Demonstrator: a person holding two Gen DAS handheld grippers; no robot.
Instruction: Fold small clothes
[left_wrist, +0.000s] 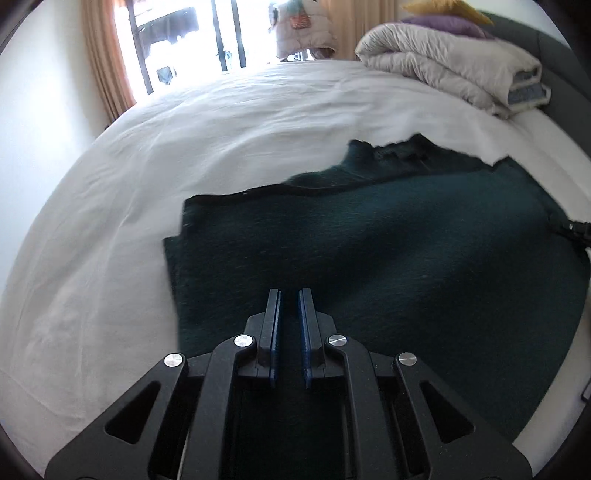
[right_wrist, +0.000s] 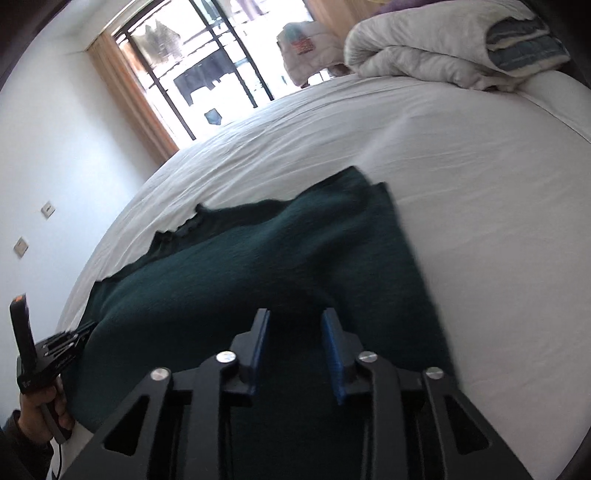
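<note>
A dark green knit garment lies spread on the white bed sheet, partly folded over itself. My left gripper hovers over its near left part, its fingers a narrow gap apart with nothing between them. My right gripper is over the garment's near right part, fingers clearly apart and empty. The left gripper also shows in the right wrist view at the garment's left edge, held by a hand.
A folded grey-white duvet with pillows lies at the head of the bed, far right. A window with orange curtains is beyond the bed. The bed's near edge runs at the lower right.
</note>
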